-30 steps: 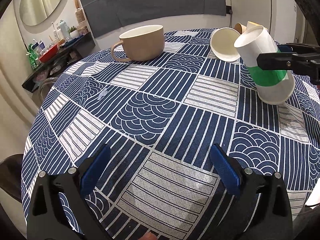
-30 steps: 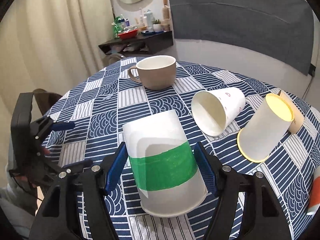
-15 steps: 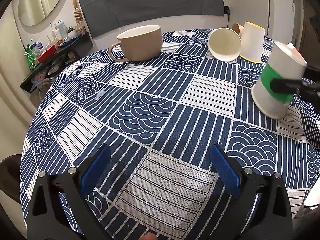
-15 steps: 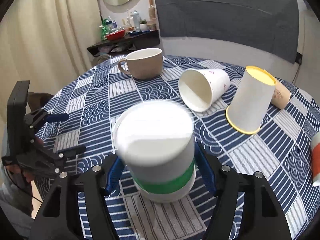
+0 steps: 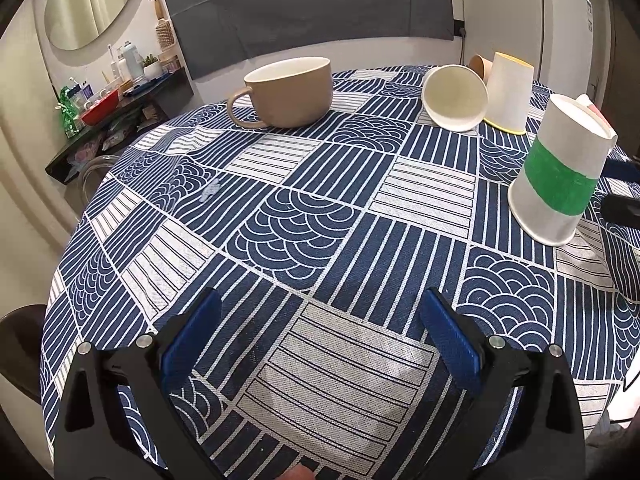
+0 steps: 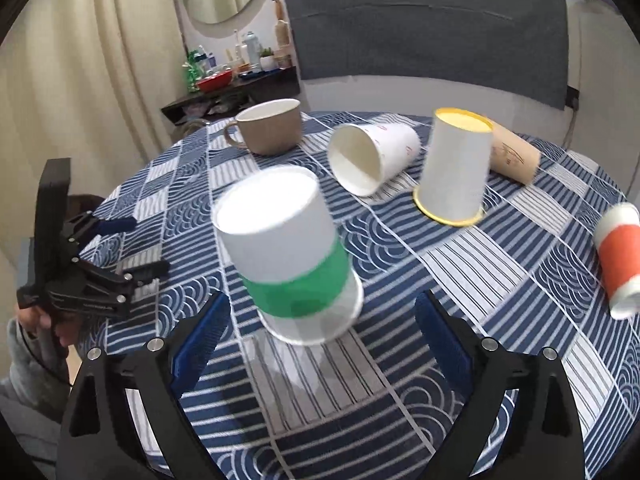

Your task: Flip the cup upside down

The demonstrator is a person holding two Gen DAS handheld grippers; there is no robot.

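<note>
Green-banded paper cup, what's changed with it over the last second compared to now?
The right gripper has let go: its fingers, earlier clamped on the green-banded paper cup, now stand open and clear of it. The cup, then tilted in the grip, now sits mouth-down on the tablecloth. The left gripper stayed open and empty; the mug and other cups did not move.

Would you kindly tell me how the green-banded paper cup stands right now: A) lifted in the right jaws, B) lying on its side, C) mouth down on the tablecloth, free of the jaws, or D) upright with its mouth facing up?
C: the green-banded paper cup rests mouth down on the tablecloth, with the right gripper open around it, not touching.
</note>
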